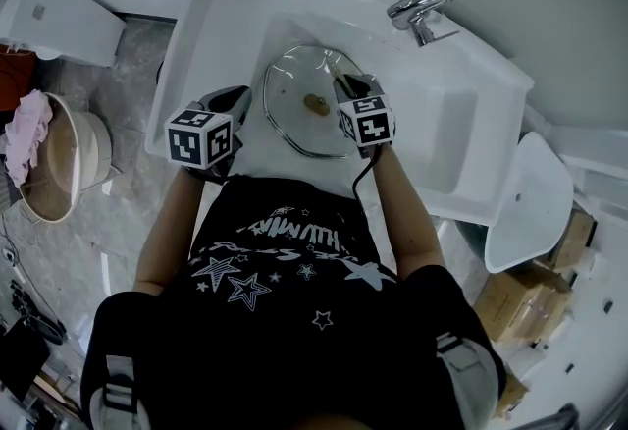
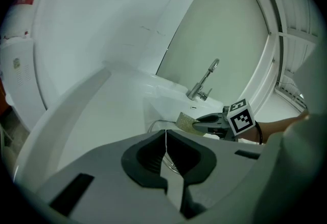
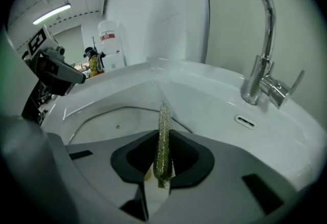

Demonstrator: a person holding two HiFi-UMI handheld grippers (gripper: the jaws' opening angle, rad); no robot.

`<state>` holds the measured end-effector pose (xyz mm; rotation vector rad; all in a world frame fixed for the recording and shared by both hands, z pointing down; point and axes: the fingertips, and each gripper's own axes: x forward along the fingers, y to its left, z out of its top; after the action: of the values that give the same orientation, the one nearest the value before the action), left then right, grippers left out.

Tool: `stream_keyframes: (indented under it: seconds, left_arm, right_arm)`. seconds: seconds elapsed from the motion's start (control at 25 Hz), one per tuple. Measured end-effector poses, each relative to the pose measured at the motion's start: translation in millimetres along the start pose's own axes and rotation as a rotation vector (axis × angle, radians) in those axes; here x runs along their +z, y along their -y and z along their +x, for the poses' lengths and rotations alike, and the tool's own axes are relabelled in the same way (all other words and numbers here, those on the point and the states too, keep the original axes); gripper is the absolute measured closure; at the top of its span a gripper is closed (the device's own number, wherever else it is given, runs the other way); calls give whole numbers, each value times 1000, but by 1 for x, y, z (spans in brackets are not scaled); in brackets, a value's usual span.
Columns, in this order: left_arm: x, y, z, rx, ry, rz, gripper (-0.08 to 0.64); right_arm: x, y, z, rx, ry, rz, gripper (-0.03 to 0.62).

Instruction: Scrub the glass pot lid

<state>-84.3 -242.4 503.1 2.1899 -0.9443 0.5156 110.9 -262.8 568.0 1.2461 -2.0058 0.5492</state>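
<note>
A round glass pot lid (image 1: 294, 119) with a brown knob (image 1: 316, 104) lies in the white sink basin (image 1: 432, 124). My left gripper (image 1: 245, 104) is at the lid's left edge; in the left gripper view its jaws (image 2: 165, 135) are closed on the thin lid rim (image 2: 153, 125). My right gripper (image 1: 353, 84) is over the lid's right part, shut on a green-gold scrub pad (image 3: 163, 136) that stands upright between the jaws. The pad (image 2: 186, 121) and right gripper (image 2: 207, 125) also show in the left gripper view. The lid's rim (image 3: 117, 110) curves below the pad.
A chrome faucet (image 1: 422, 11) (image 3: 260, 39) stands at the sink's back right. A wooden tub (image 1: 59, 158) with a pink cloth sits on the floor to the left. Cardboard boxes (image 1: 520, 295) and a white seat-shaped piece (image 1: 525, 202) are at the right.
</note>
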Motion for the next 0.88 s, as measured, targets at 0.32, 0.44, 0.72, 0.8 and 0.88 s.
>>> stream_keyframes:
  seconds: [0.32, 0.44, 0.72, 0.8, 0.88]
  left_arm:
    - [-2, -13, 0, -7, 5, -31, 546]
    - [-5, -17, 1, -3, -2, -45, 546]
    - [-4, -18, 3, 8, -2, -59, 546]
    - [-5, -20, 2, 20, 0, -59, 546]
    - [-6, -21, 1, 32, 2, -64, 546]
  right_arm:
    - [1, -3, 38, -43, -126, -294, 525]
    - [-3, -6, 48, -67, -191, -438, 525]
    - [0, -8, 67, -52, -189, -497, 525]
    - [-1, -12, 71, -27, -182, -485, 525]
    - [-3, -17, 73, -5, -183, -488, 525]
